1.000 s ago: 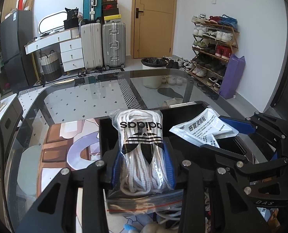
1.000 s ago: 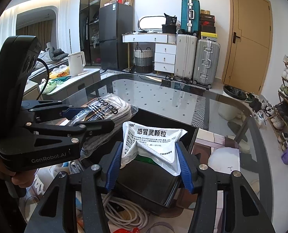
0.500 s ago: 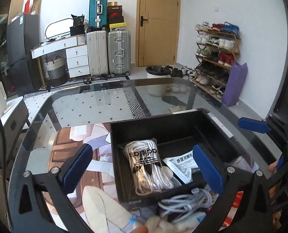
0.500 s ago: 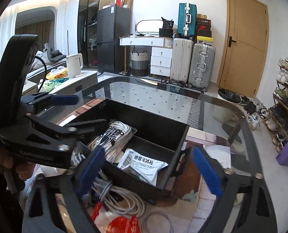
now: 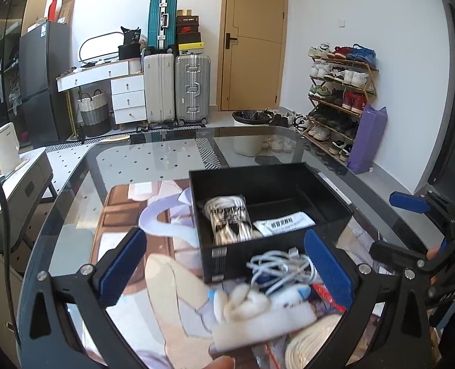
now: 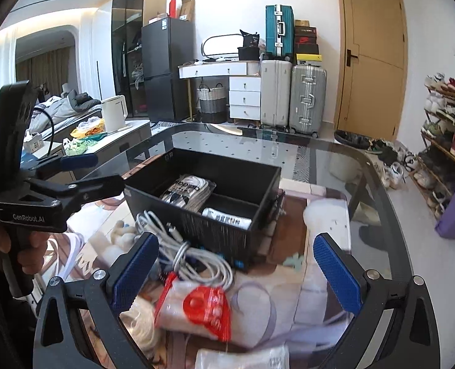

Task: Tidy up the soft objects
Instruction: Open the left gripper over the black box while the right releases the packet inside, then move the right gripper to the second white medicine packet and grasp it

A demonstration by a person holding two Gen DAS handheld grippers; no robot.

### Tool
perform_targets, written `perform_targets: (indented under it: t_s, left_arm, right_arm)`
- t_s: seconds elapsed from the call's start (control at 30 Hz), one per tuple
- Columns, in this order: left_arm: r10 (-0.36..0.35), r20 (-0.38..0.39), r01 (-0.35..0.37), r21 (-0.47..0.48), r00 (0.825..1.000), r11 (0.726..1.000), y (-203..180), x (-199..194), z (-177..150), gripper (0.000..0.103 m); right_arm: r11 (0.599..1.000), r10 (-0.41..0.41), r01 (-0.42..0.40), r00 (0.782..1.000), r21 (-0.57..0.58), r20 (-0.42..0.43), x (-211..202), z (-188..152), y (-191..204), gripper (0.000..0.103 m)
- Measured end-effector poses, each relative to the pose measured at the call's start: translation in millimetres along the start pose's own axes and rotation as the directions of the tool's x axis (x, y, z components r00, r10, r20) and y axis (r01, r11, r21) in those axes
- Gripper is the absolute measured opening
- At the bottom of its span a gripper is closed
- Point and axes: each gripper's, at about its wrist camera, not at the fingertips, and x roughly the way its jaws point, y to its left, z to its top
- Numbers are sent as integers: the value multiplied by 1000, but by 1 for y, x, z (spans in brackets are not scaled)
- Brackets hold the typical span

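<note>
Shoelace bag [image 5: 229, 220] and medicine sachet [image 5: 284, 223], one each, sit in the black bin [image 5: 270, 181] at 12 o'clock. Both grippers, left [image 5: 224, 266] and right [image 6: 236, 272], hang wide apart, empty, having just opened. One white cable bundle [image 6: 193, 253] lies near the bin.

White walls, a tan door [image 5: 253, 41], suitcases [image 5: 176, 87] stacked beside a white drawer unit [image 5: 127, 98], a black refrigerator [image 6: 166, 67], a shoe rack [image 5: 339, 98], a glass-topped table [image 5: 153, 166], daylight cast across the room.

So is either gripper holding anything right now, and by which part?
Nothing is held: left gripper and right gripper both stand open, having just opened.
</note>
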Motion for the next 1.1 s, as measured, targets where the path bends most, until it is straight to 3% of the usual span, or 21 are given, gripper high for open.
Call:
perform_targets:
  t_s: [0.43, 1.1]
  left_arm:
    - [16, -17, -15, 4, 1000, 1000, -6, -23, -31, 103]
    - [-30, -75, 31, 6, 997, 1000, -13, -26, -57, 103]
  right_arm:
    - [1000, -12, 13, 999, 24, -33, -35, -36, -1, 102]
    - [999, -11, 21, 983, 49, -182, -21, -82, -5, 102]
